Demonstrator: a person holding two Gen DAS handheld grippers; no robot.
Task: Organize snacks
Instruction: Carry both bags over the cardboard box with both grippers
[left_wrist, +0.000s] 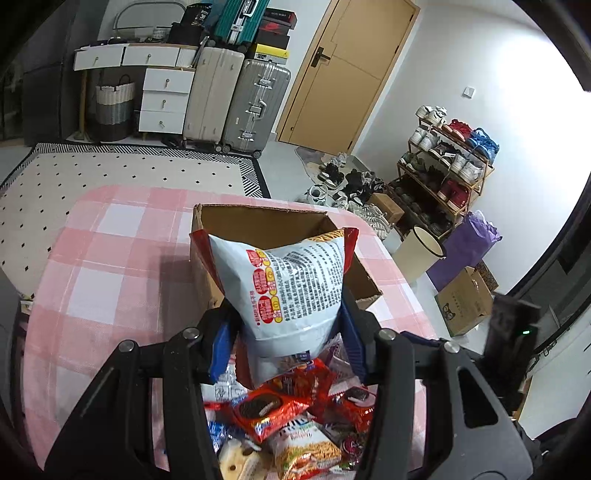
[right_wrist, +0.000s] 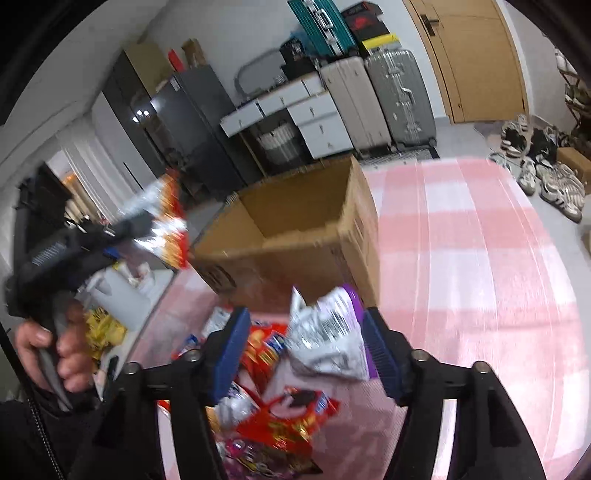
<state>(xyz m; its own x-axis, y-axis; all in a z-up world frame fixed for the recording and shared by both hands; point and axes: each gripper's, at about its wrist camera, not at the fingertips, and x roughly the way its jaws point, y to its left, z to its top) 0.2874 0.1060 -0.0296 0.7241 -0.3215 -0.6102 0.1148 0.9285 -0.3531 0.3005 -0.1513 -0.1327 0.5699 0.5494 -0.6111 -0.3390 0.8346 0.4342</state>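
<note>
While left gripper (left_wrist: 291, 332) jaws clamp white snack bag (left_wrist: 295, 284), right gripper (right_wrist: 303, 350) jaws spread, silver packet (right_wrist: 325, 339) between.

A table under a pink-and-white checked cloth (left_wrist: 110, 251) carries an open cardboard box (left_wrist: 258, 221) at twelve o'clock and a heap of snack packets (left_wrist: 295, 424) at six.

Suitcases (left_wrist: 236, 99) are standing by the wooden door (left_wrist: 347, 70), sneakers are crowding the shoe rack (left_wrist: 443, 166), a woven basket (left_wrist: 113, 107) is sitting under the white drawers (left_wrist: 166, 99).
</note>
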